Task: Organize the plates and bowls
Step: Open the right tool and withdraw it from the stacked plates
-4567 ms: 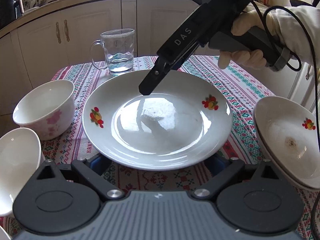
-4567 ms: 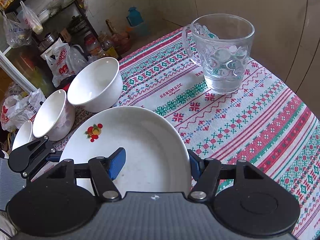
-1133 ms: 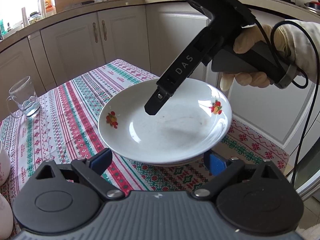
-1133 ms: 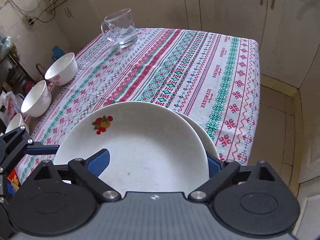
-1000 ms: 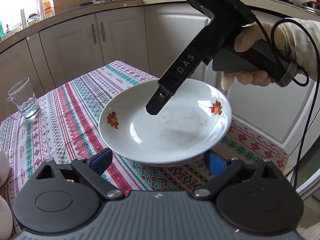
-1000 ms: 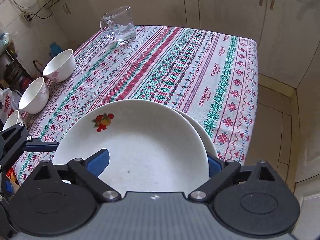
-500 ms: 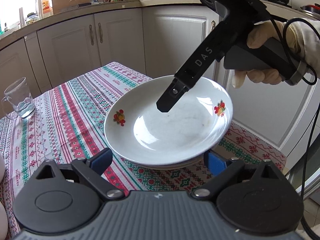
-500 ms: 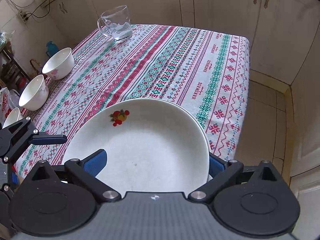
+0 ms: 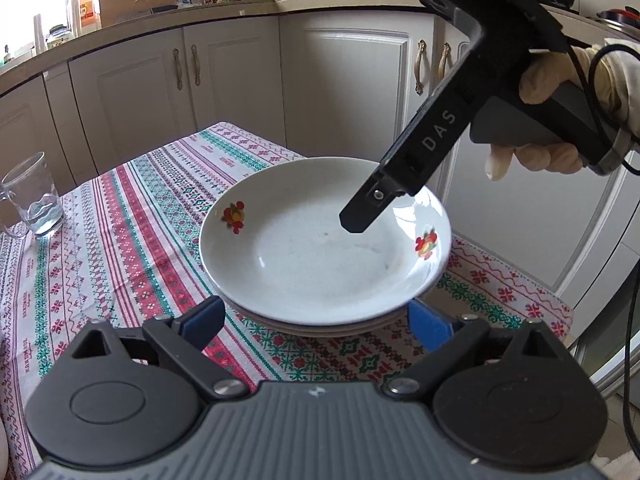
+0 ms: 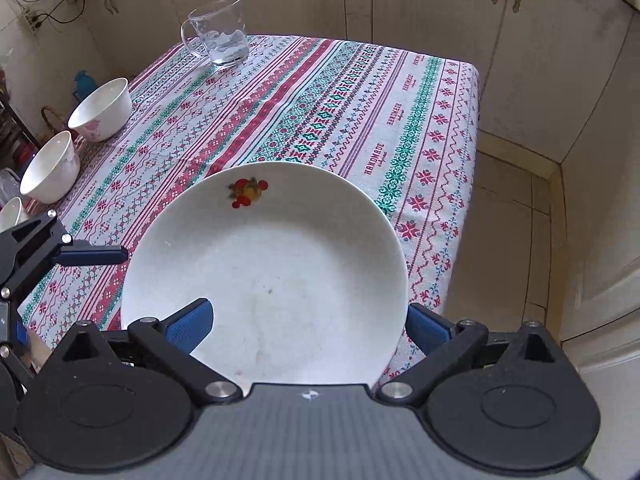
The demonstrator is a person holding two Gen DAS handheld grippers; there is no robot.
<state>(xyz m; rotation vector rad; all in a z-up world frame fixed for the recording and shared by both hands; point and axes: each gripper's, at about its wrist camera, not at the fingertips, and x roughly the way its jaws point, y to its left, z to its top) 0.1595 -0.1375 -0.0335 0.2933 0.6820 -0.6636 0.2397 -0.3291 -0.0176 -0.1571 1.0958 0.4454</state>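
Note:
A white plate with fruit prints (image 9: 320,256) lies on top of a stack of plates (image 9: 328,326) near the table's corner; it also shows in the right wrist view (image 10: 272,264). My left gripper (image 9: 316,318) is open, its blue pads on either side of the stack's near rim, apart from it. My right gripper (image 10: 308,322) is open over the plate's far side, one finger (image 9: 400,184) above the rim. Three white bowls (image 10: 102,110) (image 10: 50,168) (image 10: 10,214) stand along the table's left edge.
A glass mug (image 10: 218,32) with a little water stands at the table's far corner; it also shows in the left wrist view (image 9: 30,196). The patterned tablecloth (image 10: 320,108) covers the table. White cabinets (image 9: 224,80) stand close behind, and the stack sits near the table edge.
Both grippers carried the plate from beside the bowls to the stack at the table's corner. In the last half second it settled on the stack and both grippers drew back slightly.

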